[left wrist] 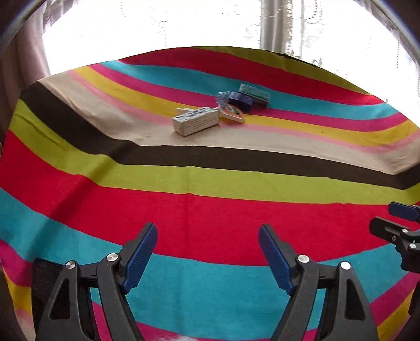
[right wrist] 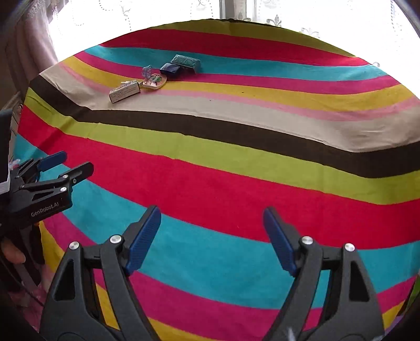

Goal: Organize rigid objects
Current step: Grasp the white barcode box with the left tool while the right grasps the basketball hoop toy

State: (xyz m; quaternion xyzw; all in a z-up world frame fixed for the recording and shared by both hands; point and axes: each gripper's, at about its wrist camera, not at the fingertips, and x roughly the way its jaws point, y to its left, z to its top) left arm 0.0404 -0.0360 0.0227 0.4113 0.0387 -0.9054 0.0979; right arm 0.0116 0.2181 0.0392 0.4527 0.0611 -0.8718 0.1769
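A small cluster of objects lies far ahead on the striped cloth: a white rectangular box [left wrist: 195, 121] [right wrist: 124, 91], a flat orange and cream item [left wrist: 232, 113] [right wrist: 154, 80], a dark blue box [left wrist: 240, 100] [right wrist: 170, 69], a teal block [left wrist: 254, 92] [right wrist: 185, 62] and a small clear blue piece [left wrist: 223, 96] [right wrist: 147, 70]. My left gripper [left wrist: 207, 233] is open and empty, low over the near cloth. My right gripper [right wrist: 212, 215] is open and empty too. Each gripper shows in the other's view, the right one [left wrist: 388, 219] and the left one [right wrist: 76, 162].
A cloth with bright stripes [left wrist: 210, 188] [right wrist: 236, 170] covers the whole table. A bright window with lace curtains [left wrist: 183, 23] is behind the far edge. A hand [right wrist: 11, 253] holds the left gripper at the left edge.
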